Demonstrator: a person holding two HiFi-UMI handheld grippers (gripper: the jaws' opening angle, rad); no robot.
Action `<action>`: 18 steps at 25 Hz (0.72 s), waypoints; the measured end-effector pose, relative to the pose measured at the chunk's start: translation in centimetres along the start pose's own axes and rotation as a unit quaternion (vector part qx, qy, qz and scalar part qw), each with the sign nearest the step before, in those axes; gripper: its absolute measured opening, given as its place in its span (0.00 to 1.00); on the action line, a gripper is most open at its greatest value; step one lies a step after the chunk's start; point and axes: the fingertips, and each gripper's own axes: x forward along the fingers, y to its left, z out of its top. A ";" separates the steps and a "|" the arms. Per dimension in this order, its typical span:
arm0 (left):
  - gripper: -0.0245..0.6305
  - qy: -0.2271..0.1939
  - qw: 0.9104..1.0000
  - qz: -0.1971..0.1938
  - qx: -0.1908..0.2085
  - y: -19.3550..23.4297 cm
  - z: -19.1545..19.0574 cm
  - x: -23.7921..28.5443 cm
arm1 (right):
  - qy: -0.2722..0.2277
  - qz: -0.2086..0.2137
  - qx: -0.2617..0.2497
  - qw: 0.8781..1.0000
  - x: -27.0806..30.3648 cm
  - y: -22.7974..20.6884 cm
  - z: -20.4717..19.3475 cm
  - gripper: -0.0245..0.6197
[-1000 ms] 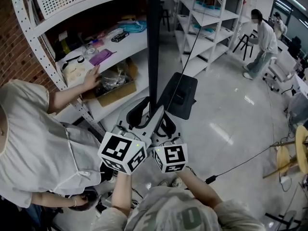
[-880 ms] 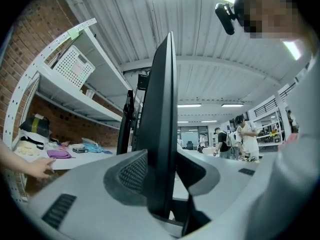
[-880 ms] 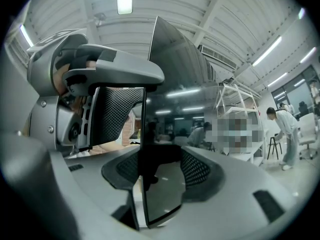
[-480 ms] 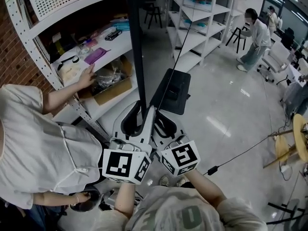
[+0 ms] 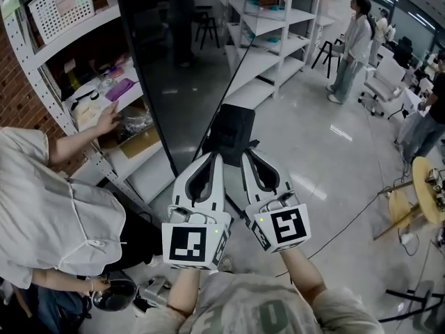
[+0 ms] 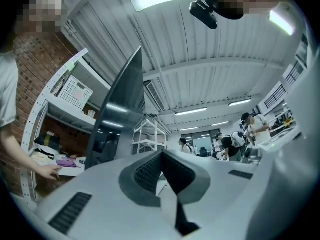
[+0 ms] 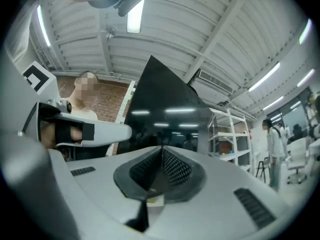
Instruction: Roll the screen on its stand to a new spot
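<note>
The screen (image 5: 177, 68) is a tall dark panel on a rolling stand, its glossy face tilted toward me, with the stand's black base (image 5: 233, 134) on the floor below it. My left gripper (image 5: 217, 157) and right gripper (image 5: 248, 156) lie side by side just short of that base, tips pointing at it. Both sets of jaws are closing together, pads meeting, with nothing between them. The left gripper view shows the left gripper (image 6: 161, 156) shut and the screen (image 6: 117, 114) nearly edge-on. The right gripper view shows the right gripper (image 7: 161, 151) shut below the screen (image 7: 165, 109).
A person in a pale shirt (image 5: 49, 207) crouches at the left, a hand (image 5: 108, 120) on the white shelving (image 5: 69, 75) behind the screen. More shelving (image 5: 278, 33) stands behind. People (image 5: 351, 44) stand far right. A cable (image 5: 354, 221) crosses the floor near a wooden stool (image 5: 421, 200).
The screen, seen edge-on a second ago, now shows its broad face and sits further left. Both grippers have drawn back from its post and their jaws have closed.
</note>
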 end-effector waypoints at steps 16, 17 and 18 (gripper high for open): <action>0.06 -0.001 0.999 -0.036 -0.016 -7.3 -1.2 2.5 | 0.019 -0.094 -0.035 0.995 -7.6 -9.2 0.7 0.07; 0.06 0.001 0.999 -0.036 -0.015 -7.2 -1.2 2.6 | 0.020 -0.094 -0.034 0.995 -7.5 -9.2 0.5 0.07; 0.06 0.002 0.999 -0.036 -0.014 -7.1 -1.4 2.7 | 0.022 -0.094 -0.032 0.995 -7.3 -9.1 0.4 0.07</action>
